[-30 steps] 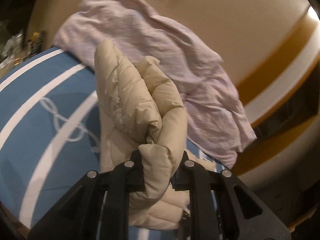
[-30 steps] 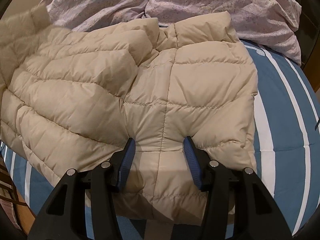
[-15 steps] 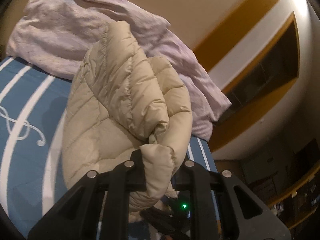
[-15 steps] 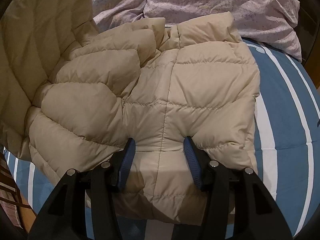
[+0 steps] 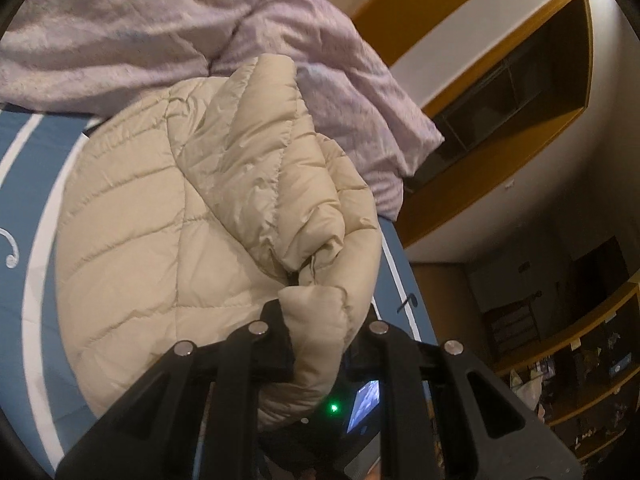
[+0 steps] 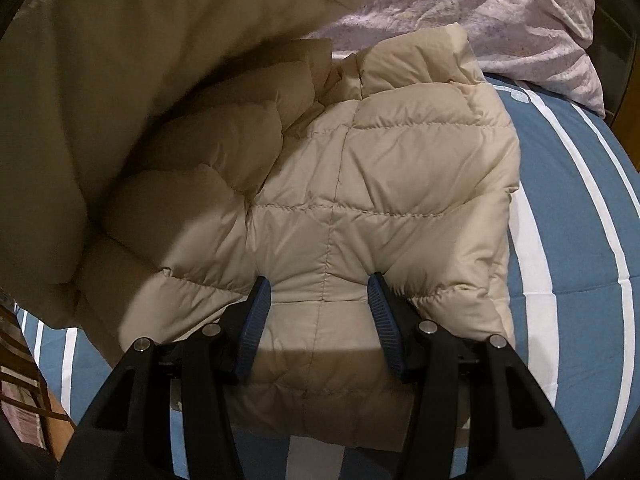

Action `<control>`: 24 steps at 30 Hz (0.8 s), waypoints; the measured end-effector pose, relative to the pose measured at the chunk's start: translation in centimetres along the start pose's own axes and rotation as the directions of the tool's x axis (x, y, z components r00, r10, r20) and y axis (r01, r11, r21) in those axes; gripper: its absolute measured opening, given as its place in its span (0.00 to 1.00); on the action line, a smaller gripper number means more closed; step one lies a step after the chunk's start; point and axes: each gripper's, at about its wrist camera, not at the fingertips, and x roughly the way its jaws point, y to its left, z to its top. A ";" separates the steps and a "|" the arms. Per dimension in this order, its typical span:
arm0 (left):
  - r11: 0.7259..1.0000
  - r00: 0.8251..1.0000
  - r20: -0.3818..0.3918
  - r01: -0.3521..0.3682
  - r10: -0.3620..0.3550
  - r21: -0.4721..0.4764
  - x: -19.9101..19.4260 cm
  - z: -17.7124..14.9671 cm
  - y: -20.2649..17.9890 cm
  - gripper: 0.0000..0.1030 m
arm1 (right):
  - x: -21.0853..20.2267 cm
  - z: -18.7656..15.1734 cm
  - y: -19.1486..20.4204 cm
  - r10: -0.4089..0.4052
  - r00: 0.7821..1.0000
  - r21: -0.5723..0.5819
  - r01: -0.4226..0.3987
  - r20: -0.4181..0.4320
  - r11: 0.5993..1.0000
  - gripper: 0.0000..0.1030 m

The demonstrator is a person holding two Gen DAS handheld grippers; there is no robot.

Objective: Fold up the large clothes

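A beige quilted puffer jacket (image 6: 400, 180) lies on the blue, white-striped bed cover (image 6: 580, 240). My right gripper (image 6: 318, 280) stands open with both blue fingertips dug down into the jacket's near hem, pinning it. My left gripper (image 5: 320, 312) is shut on a bunched fold of the same jacket (image 5: 160, 240) and holds it up off the bed. In the right wrist view that lifted part (image 6: 120, 60) arches over the upper left and shades the flat half. Below the held fold, a dark device with a green light (image 5: 334, 407) shows.
A crumpled lilac duvet (image 5: 120, 40) (image 6: 520, 12) lies along the far side of the bed, touching the jacket's collar. The bed cover (image 5: 40, 200) runs on to the left. A dark wall niche (image 5: 500, 100) and wooden shelves (image 5: 580, 380) stand beyond the bed's right edge.
My left gripper has swung across with the jacket fold, which now looms over the flat half in the right wrist view. The right gripper has stayed put, still pressing the hem.
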 end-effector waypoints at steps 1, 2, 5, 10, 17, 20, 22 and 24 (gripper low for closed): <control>1.000 1.000 -0.009 0.000 0.000 0.003 0.4 -0.1 -0.1 0.16 | -0.1 -0.1 -0.1 0.002 1.000 0.002 -0.002 0.001 1.000 0.51; 1.000 1.000 -0.019 0.002 -0.002 0.006 0.7 -0.2 -0.2 0.16 | -0.2 -0.2 -0.2 0.005 1.000 0.006 -0.005 0.003 1.000 0.51; 1.000 0.999 -0.051 0.005 -0.004 0.019 2.0 -0.5 -0.7 0.16 | -0.4 -0.4 -0.5 0.014 1.000 0.018 -0.014 0.007 1.000 0.51; 0.999 0.994 -0.114 0.008 -0.004 0.035 4.0 -1.2 -1.3 0.16 | -0.7 -0.5 -1.0 0.028 1.000 0.045 -0.029 0.014 0.999 0.51; 0.998 0.982 -0.187 0.005 0.005 0.055 6.9 -2.1 -1.9 0.16 | -1.5 -1.2 -1.8 0.050 0.999 0.095 -0.052 0.022 0.994 0.51; 0.998 0.977 -0.214 0.009 0.004 0.059 7.8 -2.5 -2.0 0.16 | -2.0 -1.5 -2.2 0.057 0.998 0.115 -0.060 0.026 0.992 0.51; 0.998 0.972 -0.234 0.011 0.005 0.064 8.5 -2.9 -2.1 0.16 | -2.1 -1.7 -2.4 0.060 0.998 0.124 -0.063 0.028 0.990 0.51; 0.997 0.966 -0.258 0.011 0.008 0.071 9.2 -3.3 -2.3 0.17 | -2.3 -1.9 -2.6 0.060 0.998 0.130 -0.063 0.030 0.989 0.51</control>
